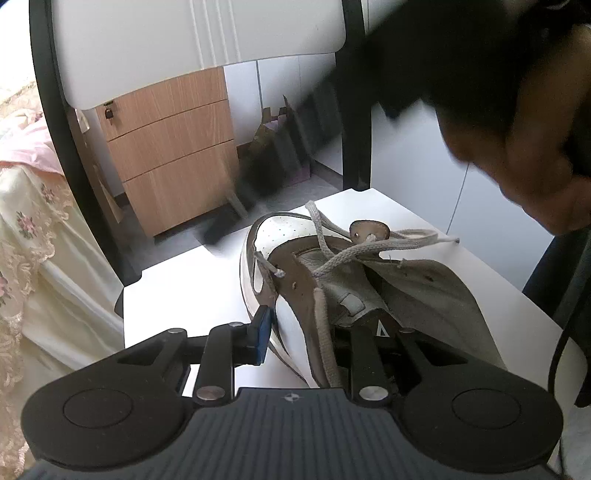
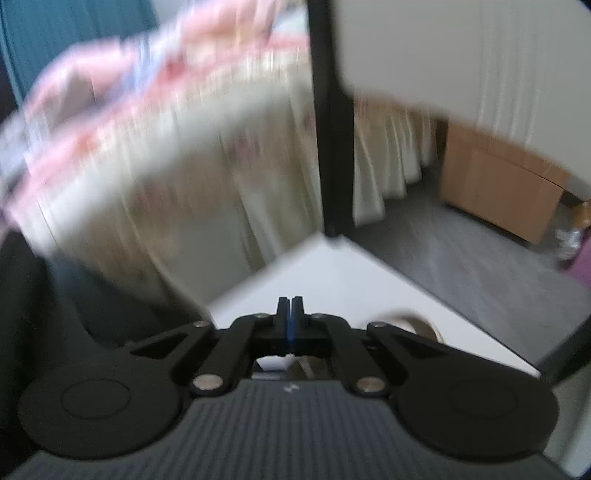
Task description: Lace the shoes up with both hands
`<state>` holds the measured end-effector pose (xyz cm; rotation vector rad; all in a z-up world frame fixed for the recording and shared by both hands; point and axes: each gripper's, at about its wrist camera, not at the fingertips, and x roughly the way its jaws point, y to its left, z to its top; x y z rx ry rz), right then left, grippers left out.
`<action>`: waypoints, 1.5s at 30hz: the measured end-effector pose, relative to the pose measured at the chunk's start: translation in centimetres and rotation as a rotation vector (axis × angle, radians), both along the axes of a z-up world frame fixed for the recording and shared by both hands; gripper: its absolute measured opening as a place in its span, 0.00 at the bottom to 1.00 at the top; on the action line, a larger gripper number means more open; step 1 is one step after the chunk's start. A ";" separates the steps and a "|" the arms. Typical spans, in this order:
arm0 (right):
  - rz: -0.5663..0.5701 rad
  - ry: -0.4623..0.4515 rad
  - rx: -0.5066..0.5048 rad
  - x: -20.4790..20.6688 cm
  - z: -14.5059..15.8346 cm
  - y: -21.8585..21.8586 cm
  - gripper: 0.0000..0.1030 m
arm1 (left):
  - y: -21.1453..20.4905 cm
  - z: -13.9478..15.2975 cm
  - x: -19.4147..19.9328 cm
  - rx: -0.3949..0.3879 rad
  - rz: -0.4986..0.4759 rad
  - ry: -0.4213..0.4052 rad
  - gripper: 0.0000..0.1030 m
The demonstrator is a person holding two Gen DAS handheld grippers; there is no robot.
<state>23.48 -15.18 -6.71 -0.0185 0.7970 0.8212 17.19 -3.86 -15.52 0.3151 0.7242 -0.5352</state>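
We hold the left gripper [image 1: 317, 332] clamped on the near side of a worn white sneaker [image 1: 295, 236] that lies on the white seat of a chair [image 1: 177, 280]; its blue-padded left finger [image 1: 263, 334] presses the outside of the shoe's wall while the other finger sits inside the opening, mostly hidden by the grey tongue [image 1: 406, 280]. The toe of the sneaker points away from us toward the chair's black-framed backrest [image 1: 184, 33]. A pale shoelace [image 1: 354, 254] runs loosely across the tongue, threaded through a few eyelets, with one end trailing to the right across the seat and another strand [image 1: 325, 354] hanging down toward our gripper. A dark, blurred part of the person [image 1: 517, 122] leans in from the upper right of the left wrist view. Behind the chair stands a wooden drawer cabinet [image 1: 173, 151], and a cream embroidered bed skirt [image 1: 33, 229] fills the left edge. In the right wrist view, which is heavily motion-blurred, we see the right gripper [image 2: 290, 306] with its fingers pressed together and nothing visible between the tips; it is above a corner of the white seat [image 2: 314, 273], with only a rounded bit of the sneaker [image 2: 417, 325] showing just to the right behind the linkage. Whether it pinches any lace we cannot tell from here.
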 end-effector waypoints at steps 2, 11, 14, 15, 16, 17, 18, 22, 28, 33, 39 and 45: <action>-0.058 0.017 0.069 0.8 0.6 -1.1 0.01 | 0.0 0.0 0.0 0.000 0.001 -0.001 0.25; 0.020 0.028 -0.142 0.3 -0.6 -1.1 0.06 | 0.0 -0.1 0.0 0.000 0.002 0.000 0.25; 0.047 0.022 -0.178 -0.1 -1.0 -0.8 0.07 | 0.0 -0.1 0.0 -0.001 0.004 0.004 0.25; 0.056 0.020 -0.187 -0.3 -1.1 -0.7 0.12 | 0.0 -0.1 0.1 -0.002 0.005 0.005 0.25; 0.061 0.009 -0.199 -0.5 -1.2 -0.6 0.24 | 0.0 -0.1 0.1 -0.003 0.005 0.007 0.25; 0.065 -0.009 -0.214 -0.8 -1.1 -0.5 0.29 | 0.0 0.0 0.1 -0.003 0.006 0.008 0.25; 0.069 -0.022 -0.227 -1.1 -1.2 -0.3 0.30 | 0.1 0.0 0.1 -0.004 0.007 0.009 0.25; 0.086 0.001 -0.225 -1.0 -1.6 -0.1 0.18 | 0.2 0.2 -0.1 -0.004 0.011 0.008 0.25; 0.118 0.001 -0.254 -0.8 -2.4 0.9 0.08 | 0.5 0.3 -0.3 0.004 0.006 0.003 0.25; 0.131 -0.011 -0.265 -0.9 -2.7 1.6 0.04 | 0.9 0.4 -0.4 0.010 0.007 0.000 0.26; 0.014 0.005 -0.117 -0.6 -1.7 0.9 0.03 | 1.2 0.5 -0.6 0.017 0.004 -0.011 0.26; -0.060 -0.035 0.072 -1.1 1.0 -0.1 0.03 | 1.7 0.7 -1.0 0.024 0.014 -0.017 0.26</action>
